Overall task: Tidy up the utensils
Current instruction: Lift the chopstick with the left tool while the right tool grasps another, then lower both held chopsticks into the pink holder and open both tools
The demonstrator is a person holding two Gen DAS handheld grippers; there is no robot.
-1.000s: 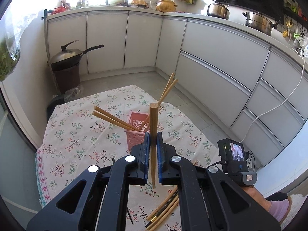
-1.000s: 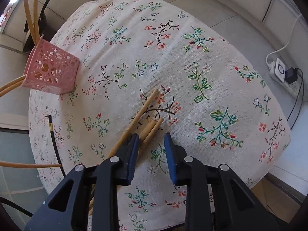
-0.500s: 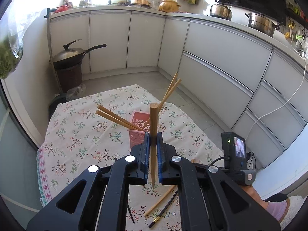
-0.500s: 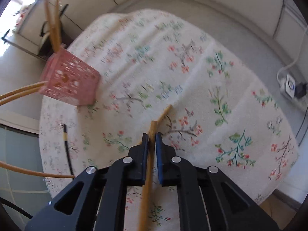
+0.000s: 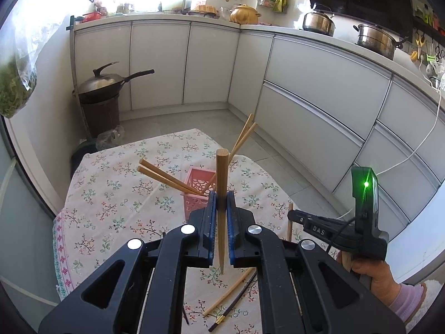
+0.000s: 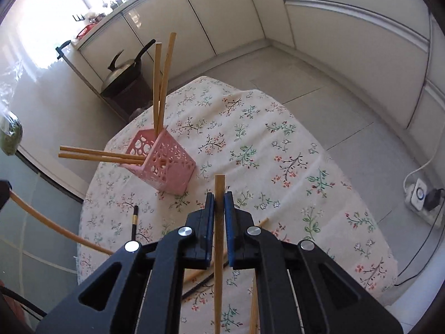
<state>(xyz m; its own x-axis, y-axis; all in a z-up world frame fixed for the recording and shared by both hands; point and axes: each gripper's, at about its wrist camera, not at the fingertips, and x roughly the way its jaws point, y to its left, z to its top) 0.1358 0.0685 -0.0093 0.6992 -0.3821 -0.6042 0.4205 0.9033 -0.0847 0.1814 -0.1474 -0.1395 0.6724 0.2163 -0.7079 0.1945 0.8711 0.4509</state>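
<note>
A pink lattice holder (image 6: 167, 164) stands on the floral tablecloth (image 6: 278, 150) with several wooden chopsticks (image 6: 158, 83) leaning out of it. My left gripper (image 5: 221, 203) hovers just in front of the holder (image 5: 194, 178), shut on an upright wooden chopstick (image 5: 222, 172). My right gripper (image 6: 219, 203) is shut on another wooden chopstick (image 6: 219, 192), held above the cloth to the right of the holder. A loose wooden chopstick (image 5: 228, 292) and a black chopstick (image 5: 236, 303) lie on the cloth below the left gripper. Another black chopstick (image 6: 135, 221) lies left of the right gripper.
A lidded wok (image 5: 103, 83) sits on a brown bin beyond the table's far left corner. White cabinets (image 5: 319, 83) line the back and right. A power strip (image 6: 420, 194) with cables lies on the floor to the right. A hand (image 5: 370, 275) grips the right tool.
The right gripper closed on a wooden chopstick from the pile on the cloth and lifted it clear, tilting upward. The left gripper kept still with its chopstick.
</note>
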